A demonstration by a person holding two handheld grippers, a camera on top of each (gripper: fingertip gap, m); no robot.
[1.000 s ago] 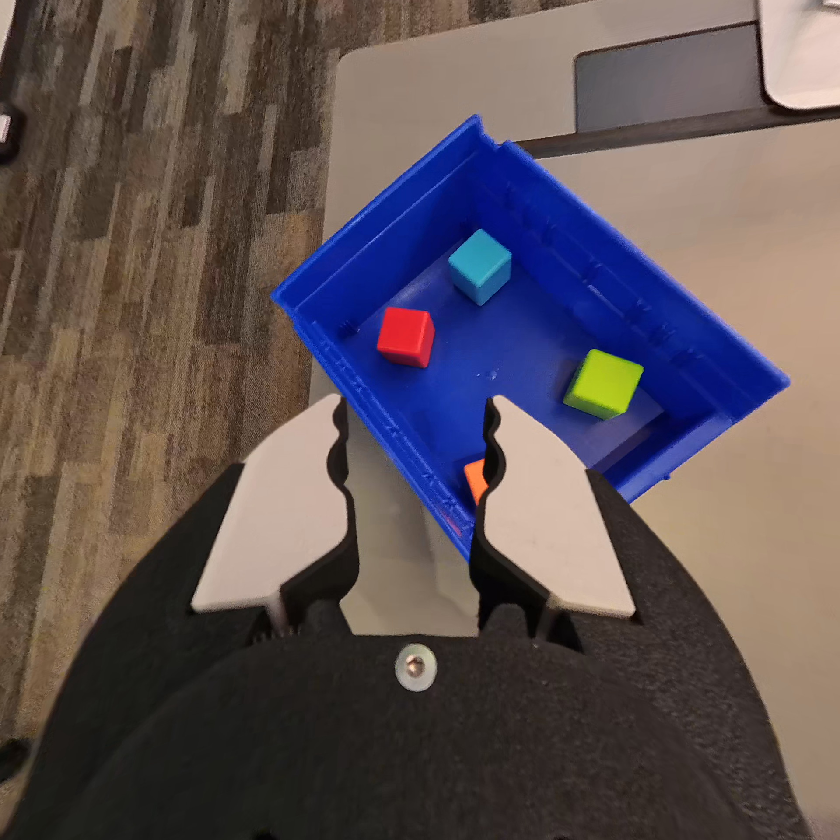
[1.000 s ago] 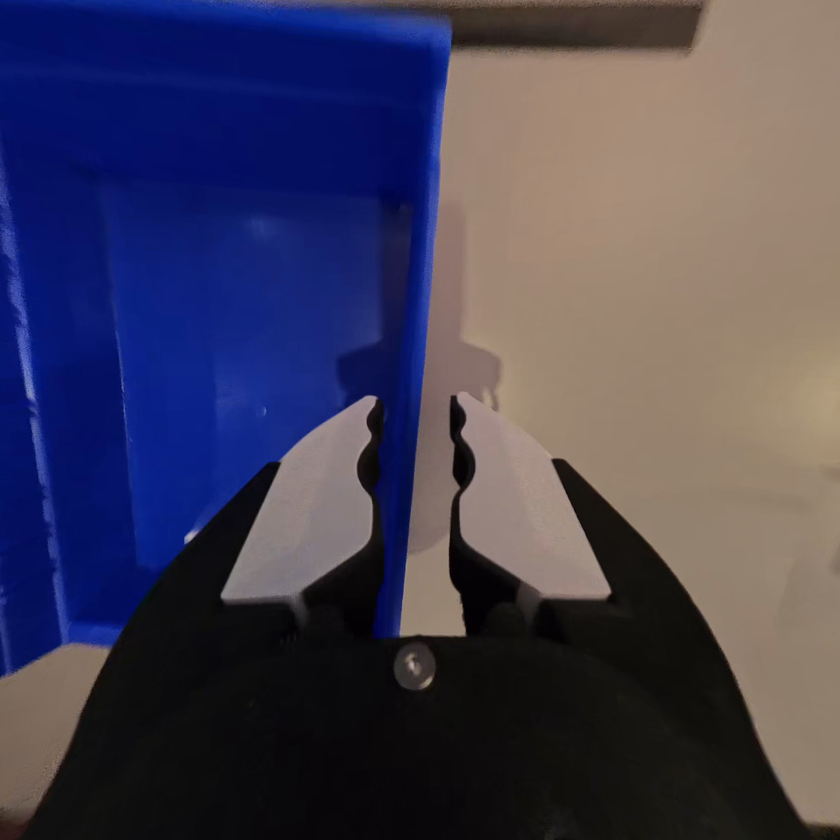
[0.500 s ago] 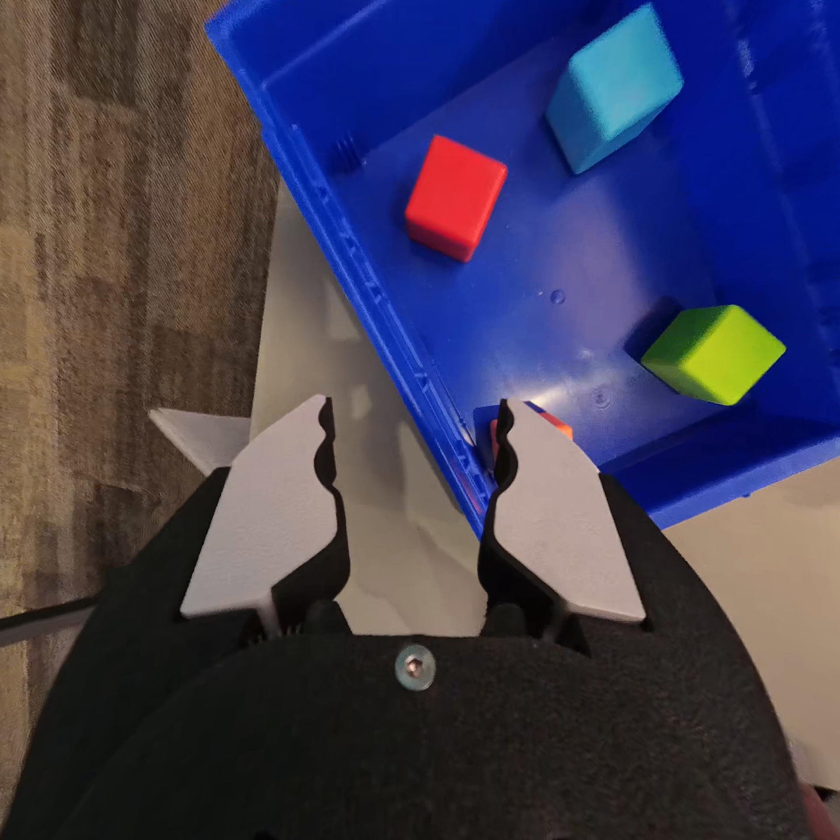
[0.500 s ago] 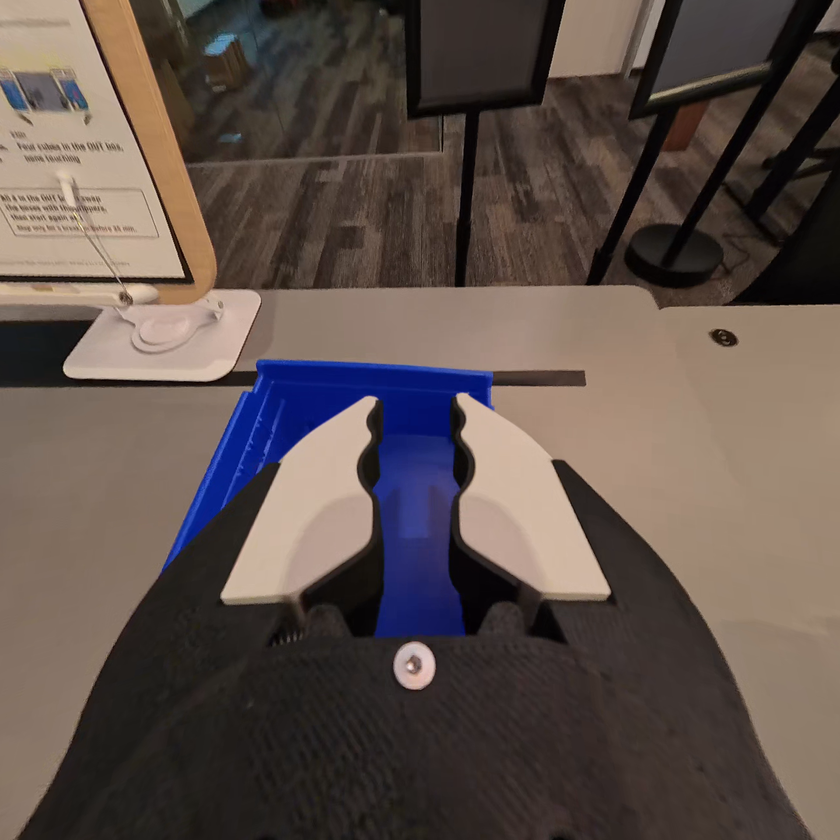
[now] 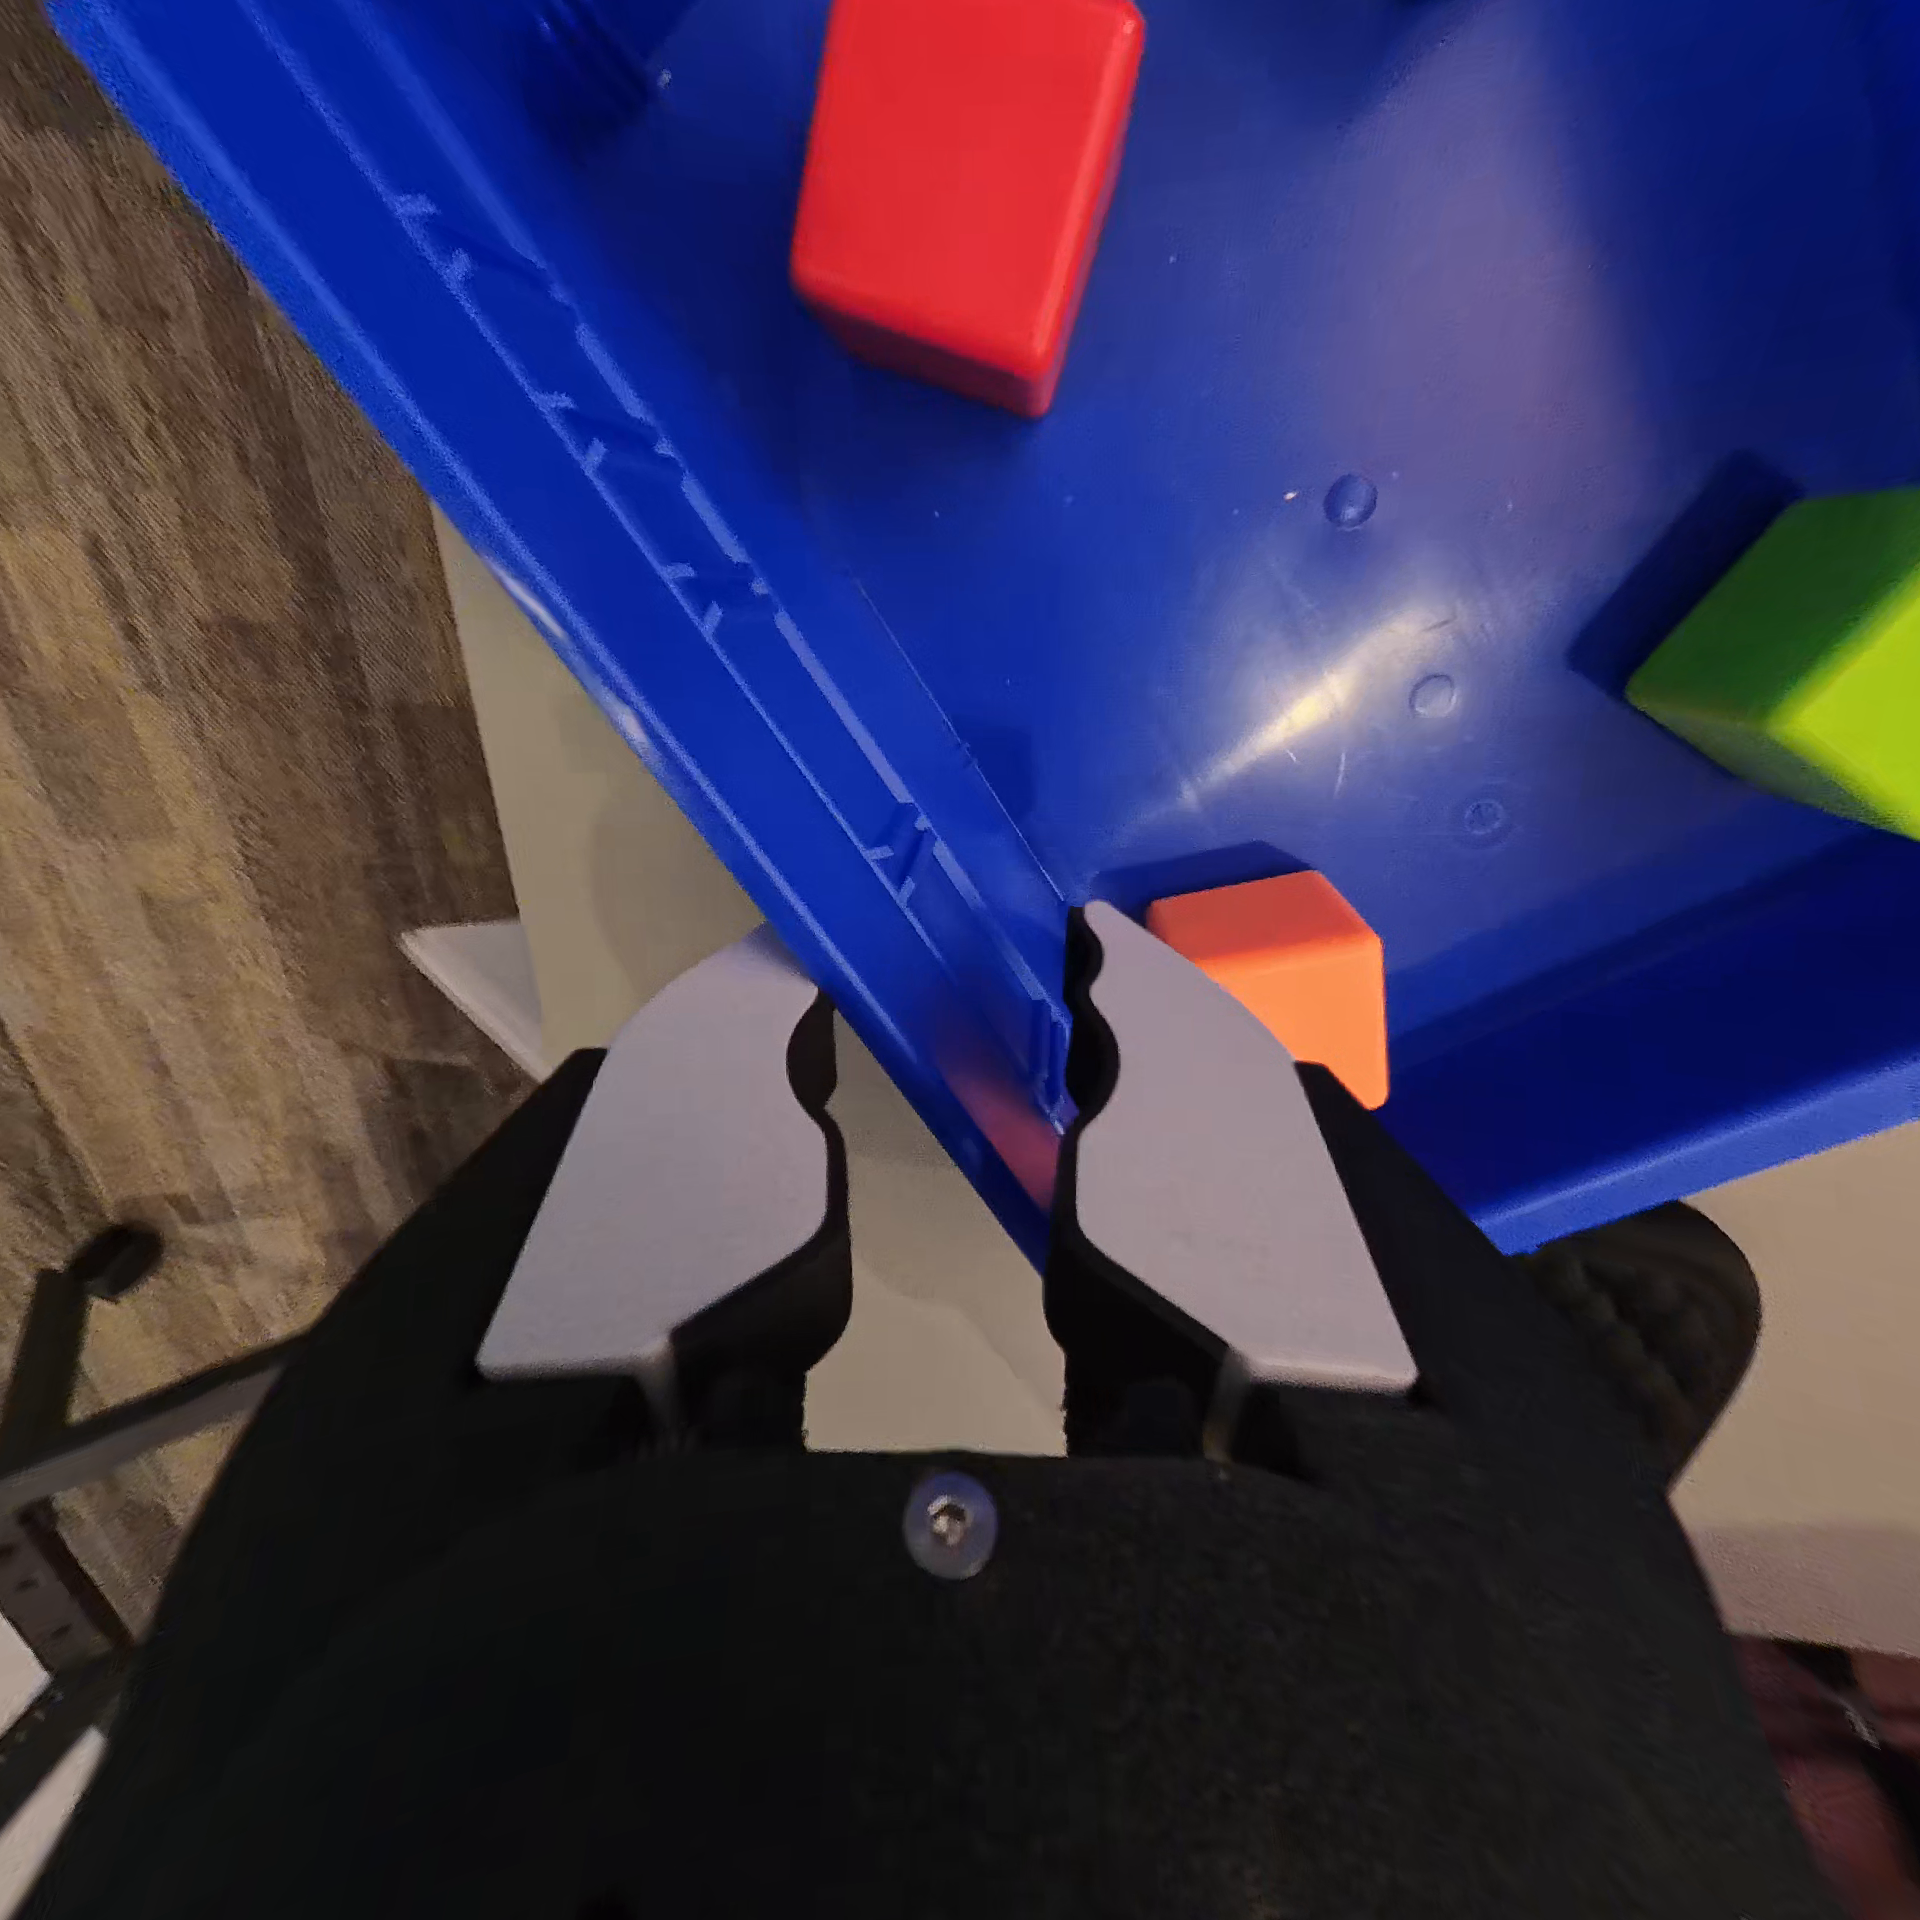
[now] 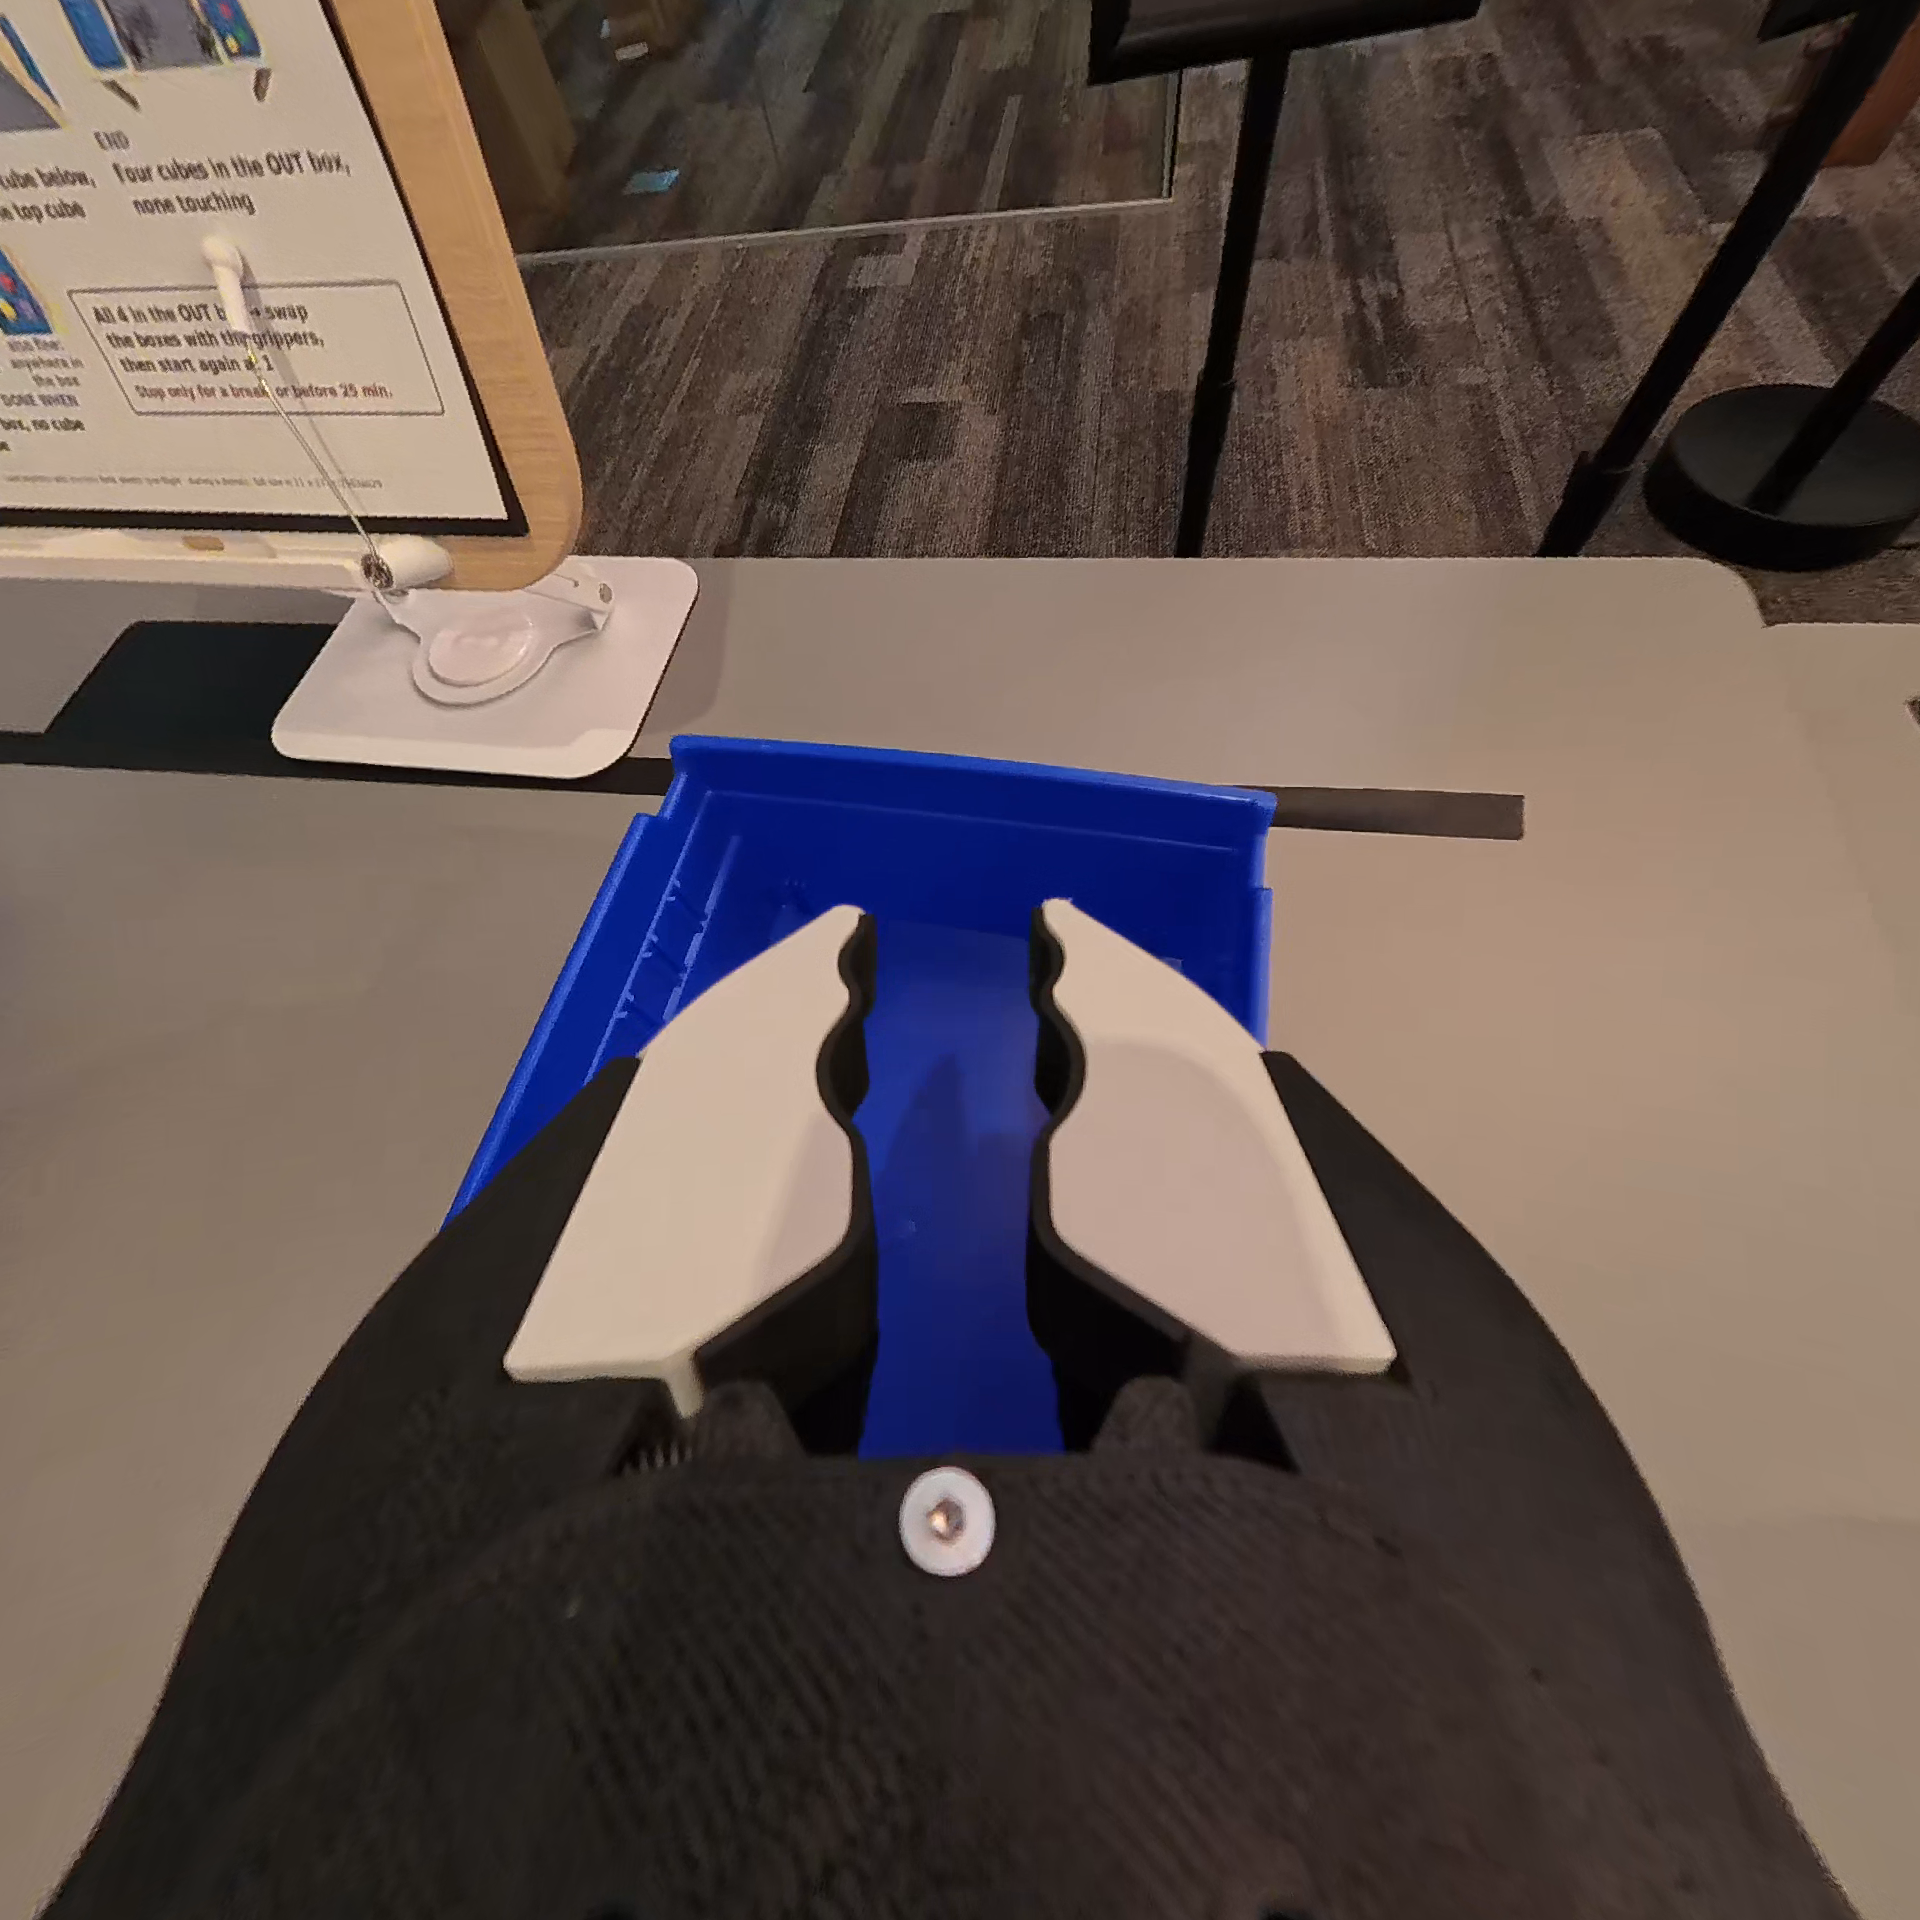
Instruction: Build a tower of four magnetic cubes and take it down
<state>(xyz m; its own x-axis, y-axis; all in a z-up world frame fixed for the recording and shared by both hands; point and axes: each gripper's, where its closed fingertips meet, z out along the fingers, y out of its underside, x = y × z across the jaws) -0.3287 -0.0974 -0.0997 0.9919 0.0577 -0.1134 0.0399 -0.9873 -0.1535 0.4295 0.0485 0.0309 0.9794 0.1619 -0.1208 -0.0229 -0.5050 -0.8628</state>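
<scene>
You have three cubes in sight in the left wrist view, all on the floor of one blue bin: a red cube, a green cube and an orange cube. None of them touches another, and nothing is stacked. The red cube is cut off by the top edge and the green one by the right edge. The orange cube sits in the bin's near corner, partly behind your gripper's right finger.

Your left gripper points down at that corner with its jaws apart and nothing clamped. They straddle the bin's side wall: the left finger is outside over the table, the right finger inside, just beside the orange cube. Whether either pad touches the wall is hard to tell.

In the right wrist view you see a second blue bin on the grey table, its back wall square to you. Your right gripper is held level and low over it, spread open and holding nothing. The fingers and black body hide most of the bin's floor; the strip showing between them is bare blue. A stand-mounted screen is at the far left, cut off by the frame, and black stand poles rise from the carpet beyond the table.
</scene>
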